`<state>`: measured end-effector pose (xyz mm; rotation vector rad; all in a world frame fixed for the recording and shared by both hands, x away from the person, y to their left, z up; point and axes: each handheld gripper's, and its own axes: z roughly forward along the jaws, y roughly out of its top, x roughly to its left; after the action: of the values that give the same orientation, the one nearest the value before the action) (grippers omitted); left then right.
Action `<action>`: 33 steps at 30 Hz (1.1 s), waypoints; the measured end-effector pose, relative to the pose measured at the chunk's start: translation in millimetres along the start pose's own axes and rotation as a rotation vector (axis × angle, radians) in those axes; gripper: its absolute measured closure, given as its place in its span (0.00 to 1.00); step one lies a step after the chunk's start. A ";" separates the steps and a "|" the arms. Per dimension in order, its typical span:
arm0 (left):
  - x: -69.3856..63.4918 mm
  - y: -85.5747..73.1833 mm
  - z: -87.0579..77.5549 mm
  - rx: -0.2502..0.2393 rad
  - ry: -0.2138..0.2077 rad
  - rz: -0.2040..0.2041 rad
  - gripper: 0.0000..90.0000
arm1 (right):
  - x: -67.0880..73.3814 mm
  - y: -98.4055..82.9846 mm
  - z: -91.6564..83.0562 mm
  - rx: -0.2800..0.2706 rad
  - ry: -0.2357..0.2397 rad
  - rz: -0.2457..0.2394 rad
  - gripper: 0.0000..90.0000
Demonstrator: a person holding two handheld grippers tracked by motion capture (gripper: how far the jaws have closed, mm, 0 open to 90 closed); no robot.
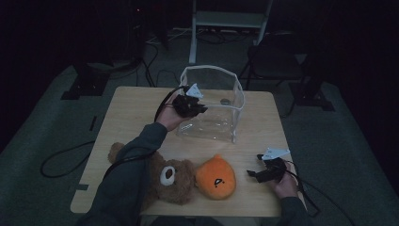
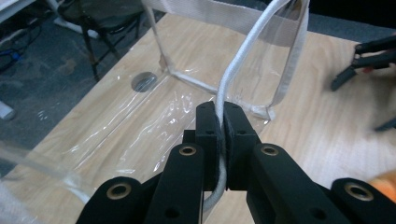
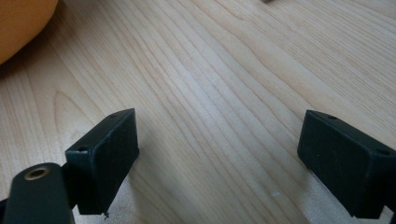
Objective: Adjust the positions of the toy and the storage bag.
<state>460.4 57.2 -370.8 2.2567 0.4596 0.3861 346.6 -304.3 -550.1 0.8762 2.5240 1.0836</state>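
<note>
Clear plastic pouch w/ white piping (image 1: 214, 101): left gripper (image 2: 218, 122) clamped on its piping, right gripper (image 3: 219, 154) spread wide, empty, over wooden table (image 1: 263, 122).

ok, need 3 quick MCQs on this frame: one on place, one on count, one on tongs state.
1. Where is the orange plush?
A. inside the clear bag
B. on the table, right of the bear
C. on the floor

2. How many plush toys are on the table?
A. one
B. two
C. four

3. What are the left tongs doing?
A. shut on the bag's white rim
B. open above the bear
C. holding the orange plush

Key:
1 B: it lies beside the bear, outside the bag.
2 B: bear and orange plush.
3 A: the white rim runs between the closed jaws.
</note>
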 end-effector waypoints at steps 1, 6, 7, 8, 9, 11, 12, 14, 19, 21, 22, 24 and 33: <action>-2.5 -1.3 -1.6 -0.002 0.000 0.008 0.96 | 0.0 0.0 0.0 0.000 0.000 0.000 0.13; -13.6 -9.2 -8.8 -0.023 -0.027 0.016 0.96 | 0.0 0.0 0.0 0.000 0.000 0.000 0.13; -14.7 -10.7 -10.0 -0.027 -0.032 0.016 0.96 | -0.1 0.0 0.0 0.000 -0.001 -0.001 0.13; -15.7 -11.8 -11.2 -0.027 -0.036 0.014 0.96 | -0.1 0.0 0.0 0.000 -0.001 -0.001 0.13; -16.4 -12.8 -12.5 -0.027 -0.039 0.015 0.96 | -0.1 0.0 0.0 0.000 -0.001 -0.001 0.13; -16.4 -12.8 -12.5 -0.027 -0.039 0.015 0.96 | 0.0 0.0 0.0 0.000 -0.001 -0.001 0.13; -19.1 -14.9 -16.0 -0.028 -0.050 0.015 0.96 | 0.1 0.0 -0.1 0.000 -0.001 0.000 0.13; -21.4 -16.6 -19.3 -0.030 -0.060 0.022 0.96 | 0.0 0.0 0.0 0.000 -0.001 -0.001 0.13; -26.6 -22.2 -26.8 -0.036 -0.080 0.029 0.96 | -0.1 0.0 0.0 -0.001 -0.002 -0.003 0.13; -28.0 -24.1 -29.0 -0.037 -0.087 0.031 0.96 | -0.2 0.0 0.1 -0.001 -0.003 -0.003 0.13; -29.2 -25.5 -30.5 -0.041 -0.092 0.027 0.96 | -0.2 0.0 0.1 -0.001 -0.002 -0.004 0.13; -30.9 -27.6 -32.7 -0.045 -0.105 0.027 0.96 | -0.1 0.0 0.0 -0.002 -0.003 -0.003 0.13; -36.9 -32.0 -38.3 -0.050 -0.132 0.030 0.96 | 0.0 0.0 0.0 -0.001 -0.002 -0.002 0.13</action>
<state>405.3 85.5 -374.9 2.2268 0.3441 0.2591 346.6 -304.2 -550.1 0.8743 2.5216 1.0836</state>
